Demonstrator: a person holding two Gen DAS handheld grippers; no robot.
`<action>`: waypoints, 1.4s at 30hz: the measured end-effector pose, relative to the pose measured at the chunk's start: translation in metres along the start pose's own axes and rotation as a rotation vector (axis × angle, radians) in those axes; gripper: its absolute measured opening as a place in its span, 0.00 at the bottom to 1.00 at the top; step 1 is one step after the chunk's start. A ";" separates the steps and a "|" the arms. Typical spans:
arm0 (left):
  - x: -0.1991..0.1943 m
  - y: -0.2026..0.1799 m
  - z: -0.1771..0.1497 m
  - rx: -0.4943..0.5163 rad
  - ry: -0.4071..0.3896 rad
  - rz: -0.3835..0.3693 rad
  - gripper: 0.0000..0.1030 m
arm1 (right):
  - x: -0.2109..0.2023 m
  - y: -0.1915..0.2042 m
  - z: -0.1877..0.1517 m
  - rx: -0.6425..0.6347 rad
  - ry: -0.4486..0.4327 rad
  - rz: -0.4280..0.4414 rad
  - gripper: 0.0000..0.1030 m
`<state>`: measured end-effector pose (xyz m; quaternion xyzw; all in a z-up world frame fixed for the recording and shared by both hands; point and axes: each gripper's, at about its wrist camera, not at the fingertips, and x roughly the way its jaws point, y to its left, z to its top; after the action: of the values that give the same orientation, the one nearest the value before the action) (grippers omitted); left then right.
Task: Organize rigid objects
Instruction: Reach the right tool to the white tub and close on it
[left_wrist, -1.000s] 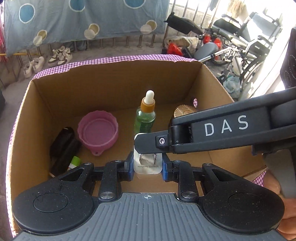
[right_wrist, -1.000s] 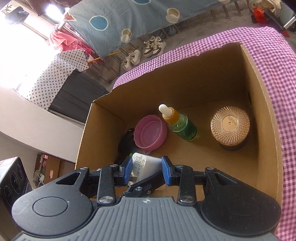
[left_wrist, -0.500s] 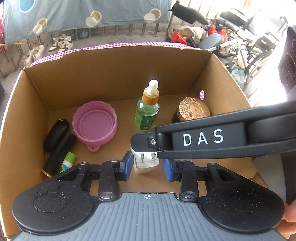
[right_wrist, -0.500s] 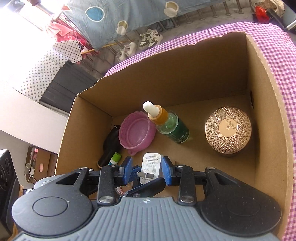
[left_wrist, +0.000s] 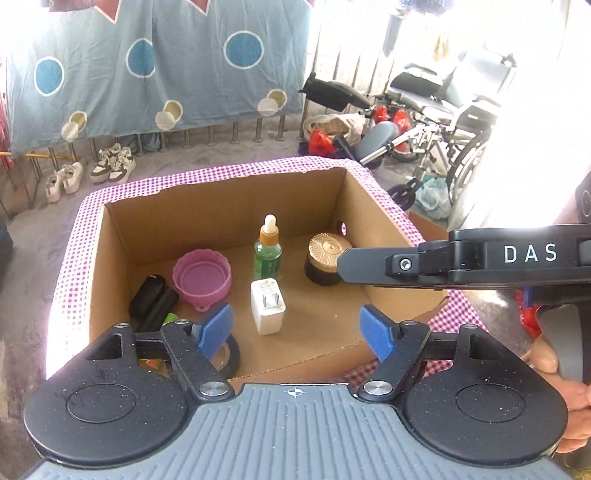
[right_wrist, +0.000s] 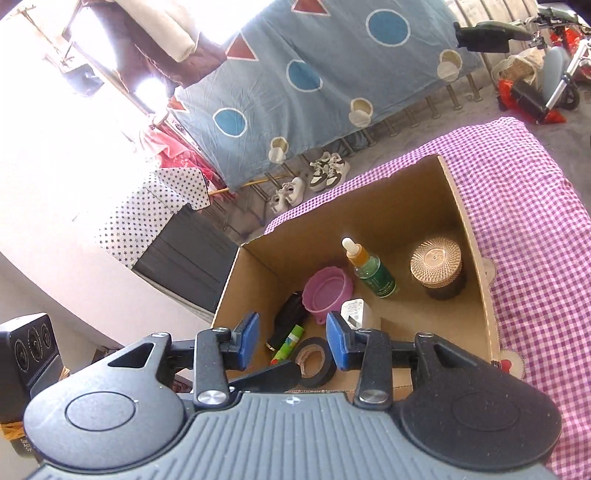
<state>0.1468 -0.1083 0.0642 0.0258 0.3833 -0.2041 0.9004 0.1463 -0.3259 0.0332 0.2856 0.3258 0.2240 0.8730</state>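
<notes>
Charger's in the box now
Both grippers, left gripper (left_wrist: 295, 328) and right gripper (right_wrist: 291, 339), are opening, empty; white charger (left_wrist: 267, 306) stands just ahead in cardboard box (left_wrist: 221, 210).

Cardboard box (left_wrist: 122, 236) sits on a cloth-covered counter (right_wrist: 524, 206). Left wrist view, inside the box — charger (left_wrist: 267, 305) on the floor near the middle, dropper bottle (left_wrist: 268, 251) upright just behind it. Bowl (left_wrist: 202, 277) to the left of the bottle; dark case (left_wrist: 151, 301) further left, by the side wall. Jar (left_wrist: 325, 260) right of the bottle. Tape roll (right_wrist: 314, 363) lies by the near wall.
</notes>
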 end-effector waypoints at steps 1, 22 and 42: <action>-0.005 0.000 -0.004 0.007 -0.006 0.004 0.80 | -0.010 0.003 -0.006 -0.002 -0.021 0.006 0.42; -0.046 0.050 -0.108 -0.038 -0.122 0.244 0.99 | 0.020 0.062 -0.099 -0.114 0.047 -0.074 0.42; 0.004 0.086 -0.107 -0.077 -0.071 0.190 0.71 | 0.107 0.094 -0.090 -0.055 0.183 0.079 0.61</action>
<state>0.1101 -0.0089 -0.0236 0.0200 0.3546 -0.1035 0.9291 0.1381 -0.1627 -0.0097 0.2527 0.3865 0.2922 0.8375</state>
